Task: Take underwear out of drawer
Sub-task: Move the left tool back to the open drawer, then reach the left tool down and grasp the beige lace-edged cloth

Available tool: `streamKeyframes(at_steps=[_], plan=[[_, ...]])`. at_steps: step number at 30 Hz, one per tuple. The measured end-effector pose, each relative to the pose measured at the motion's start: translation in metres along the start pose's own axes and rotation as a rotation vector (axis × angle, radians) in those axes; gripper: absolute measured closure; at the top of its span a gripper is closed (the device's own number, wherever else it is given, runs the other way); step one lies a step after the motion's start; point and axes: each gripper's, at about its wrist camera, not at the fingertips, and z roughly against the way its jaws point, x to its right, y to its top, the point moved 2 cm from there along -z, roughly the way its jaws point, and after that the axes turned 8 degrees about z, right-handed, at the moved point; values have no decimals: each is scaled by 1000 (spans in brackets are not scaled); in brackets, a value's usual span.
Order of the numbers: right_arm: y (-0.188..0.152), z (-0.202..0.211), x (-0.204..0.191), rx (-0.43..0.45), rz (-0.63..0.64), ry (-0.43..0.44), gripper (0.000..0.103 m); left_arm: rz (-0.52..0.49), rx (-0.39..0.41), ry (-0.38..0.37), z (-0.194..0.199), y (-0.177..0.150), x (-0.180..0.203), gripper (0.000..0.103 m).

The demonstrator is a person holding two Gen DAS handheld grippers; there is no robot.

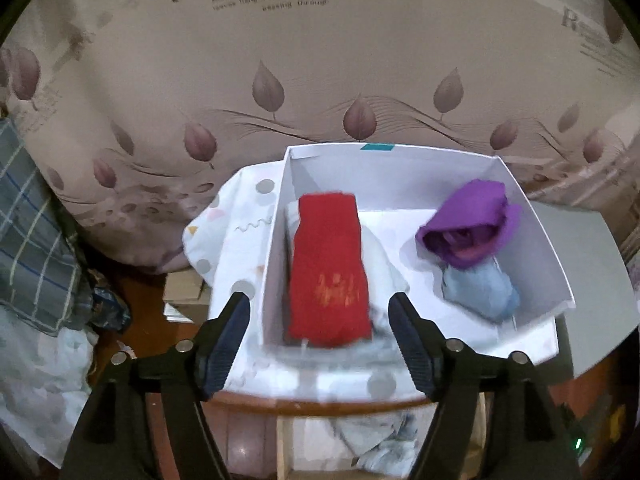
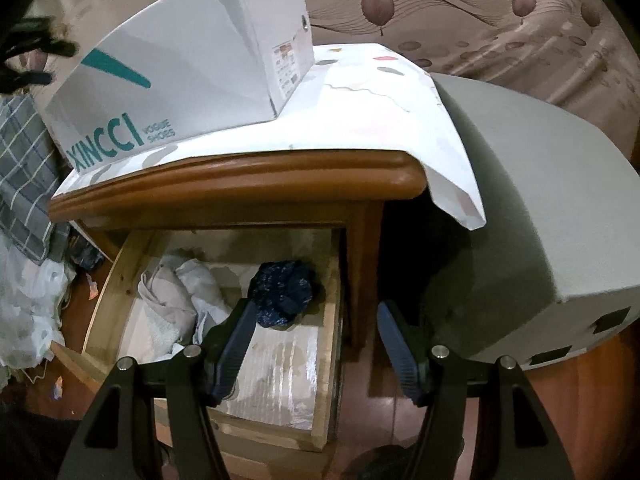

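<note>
Two black two-finger grippers worked over a wooden bedside cabinet. Nearest the right-hand camera, the right gripper (image 2: 316, 316) hung released and empty above the one pulled-out pale wooden drawer (image 2: 100, 300), its jaws spread with nothing between them. In the drawer lay one dark blue speckled bundle of underwear (image 2: 282, 294) towards the right and a heap of crumpled white cloth (image 2: 176, 300) to its left; how many pieces made up that heap could not be told.

Farther up, on the white patterned cover (image 2: 360, 120) over the cabinet top, stood one white cardboard shoebox (image 1: 536, 240). The left gripper (image 1: 318, 300) hovered at its near edge, also released, its jaws parted around nothing. Inside the box lay three rolled garments: a red one (image 1: 328, 268) at the left, blurred at its near end, a purple one (image 1: 472, 220) at the far right, and a pale blue one (image 1: 480, 288) just in front of it.
</note>
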Motion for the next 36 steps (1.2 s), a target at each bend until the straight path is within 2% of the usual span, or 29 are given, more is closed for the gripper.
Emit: streamKeyframes(at_steps=[4, 9, 15, 18, 24, 27, 31, 34, 36], plan=[[0, 0, 4, 1, -26, -3, 38, 1, 7, -23, 26, -36, -8, 31], [-1, 2, 4, 6, -19, -13, 38, 7, -56, -43, 30, -87, -13, 31], [-2, 6, 6, 22, -21, -36, 38, 5, -181, -55, -3, -156, -12, 31], [-2, 7, 9, 24, -29, -43, 38, 47, -261, -76, -31, -185, -15, 31], [-2, 8, 10, 27, -23, -53, 38, 91, -331, -93, -78, -215, -16, 31], [-2, 8, 11, 31, -27, -50, 38, 133, -339, -88, -95, -221, -17, 32], [-2, 8, 11, 25, -35, -41, 38, 279, -355, -111, -115, -225, -25, 32], [-2, 8, 10, 22, -30, -37, 38, 336, -363, -128, -130, -226, -26, 33], [-2, 8, 10, 23, -26, -36, 38, 347, -373, -111, -139, -228, -23, 33]])
